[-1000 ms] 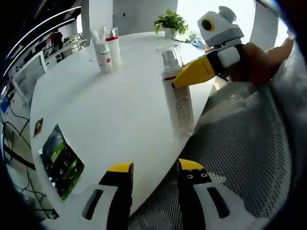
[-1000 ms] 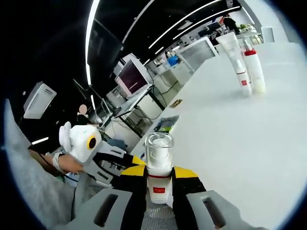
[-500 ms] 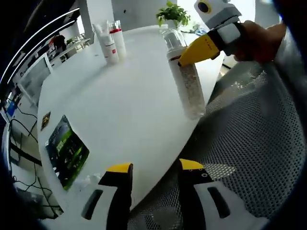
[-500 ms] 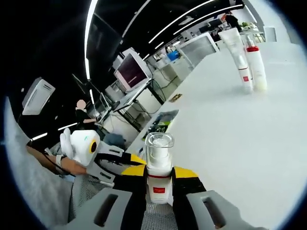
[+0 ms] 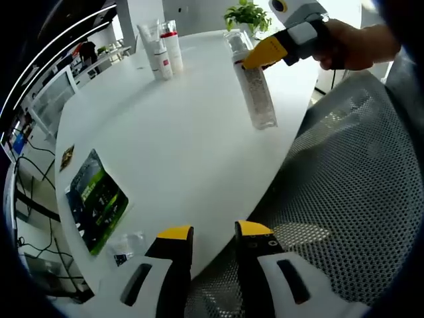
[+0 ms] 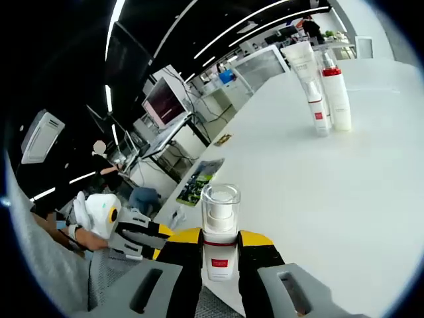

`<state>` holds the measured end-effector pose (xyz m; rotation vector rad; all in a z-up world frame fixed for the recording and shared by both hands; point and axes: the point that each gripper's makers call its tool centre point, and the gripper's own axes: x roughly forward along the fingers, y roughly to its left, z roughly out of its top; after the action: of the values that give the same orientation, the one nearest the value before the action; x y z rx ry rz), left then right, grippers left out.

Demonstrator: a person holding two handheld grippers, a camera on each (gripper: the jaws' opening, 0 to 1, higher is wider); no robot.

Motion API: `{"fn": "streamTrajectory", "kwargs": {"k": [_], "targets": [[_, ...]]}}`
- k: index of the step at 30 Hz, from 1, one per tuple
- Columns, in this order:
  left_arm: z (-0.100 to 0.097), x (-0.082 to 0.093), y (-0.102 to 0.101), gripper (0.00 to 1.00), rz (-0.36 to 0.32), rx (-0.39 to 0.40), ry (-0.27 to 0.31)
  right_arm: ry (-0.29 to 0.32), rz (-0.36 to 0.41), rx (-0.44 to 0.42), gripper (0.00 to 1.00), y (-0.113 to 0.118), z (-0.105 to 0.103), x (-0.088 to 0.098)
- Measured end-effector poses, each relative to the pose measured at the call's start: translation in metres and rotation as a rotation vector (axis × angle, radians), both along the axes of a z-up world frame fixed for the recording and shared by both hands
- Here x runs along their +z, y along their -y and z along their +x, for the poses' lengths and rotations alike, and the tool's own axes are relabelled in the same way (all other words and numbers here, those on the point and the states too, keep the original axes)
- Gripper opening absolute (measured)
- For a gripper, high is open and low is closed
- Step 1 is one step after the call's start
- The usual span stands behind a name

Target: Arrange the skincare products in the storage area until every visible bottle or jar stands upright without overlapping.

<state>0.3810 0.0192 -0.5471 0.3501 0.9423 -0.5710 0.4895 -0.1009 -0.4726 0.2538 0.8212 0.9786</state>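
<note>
In the left gripper view your left gripper (image 5: pixel 213 232) hangs off the near edge of the round white table (image 5: pixel 179 146) above a grey mesh chair (image 5: pixel 344 192), its yellow-tipped jaws slightly parted with nothing between them. Just beyond, by the table's left edge, lie a small clear packet (image 5: pixel 126 245) and a green printed pouch (image 5: pixel 98 201) (both flat). Further in, near the right edge, your right gripper (image 5: pixel 262 54) has its jaws closed on the neck of a tall clear pump bottle (image 5: pixel 255 89), which stands upright; whether its base touches the table I cannot tell. In the right gripper view the right gripper (image 6: pixel 220 242) clamps that pump bottle (image 6: pixel 220 232) below its clear cap. Near the far edge a white tube (image 6: pixel 310 86) and a red-collared white bottle (image 6: pixel 336 93) stand upright, just beside each other. Beyond them, a potted plant (image 5: pixel 248 14)
</note>
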Motion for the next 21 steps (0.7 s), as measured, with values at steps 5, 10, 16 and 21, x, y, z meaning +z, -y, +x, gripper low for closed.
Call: {"fn": "streamTrajectory", "kwargs": {"k": [5,10,16,21], "targets": [[-0.001,-0.001,0.000,0.18,0.002,0.000,-0.005,0.038,-0.014,-0.039,0.14,0.005,0.027,0.007],[0.000,0.000,-0.002,0.15,0.003,0.009,0.002,0.065,-0.023,-0.068,0.14,0.013,0.052,0.013],[0.000,0.000,-0.004,0.13,0.013,0.014,0.001,0.087,-0.029,-0.108,0.14,0.024,0.077,0.021],[0.000,0.000,-0.005,0.10,0.016,0.018,0.002,0.113,-0.052,-0.129,0.14,0.029,0.097,0.025]]}}
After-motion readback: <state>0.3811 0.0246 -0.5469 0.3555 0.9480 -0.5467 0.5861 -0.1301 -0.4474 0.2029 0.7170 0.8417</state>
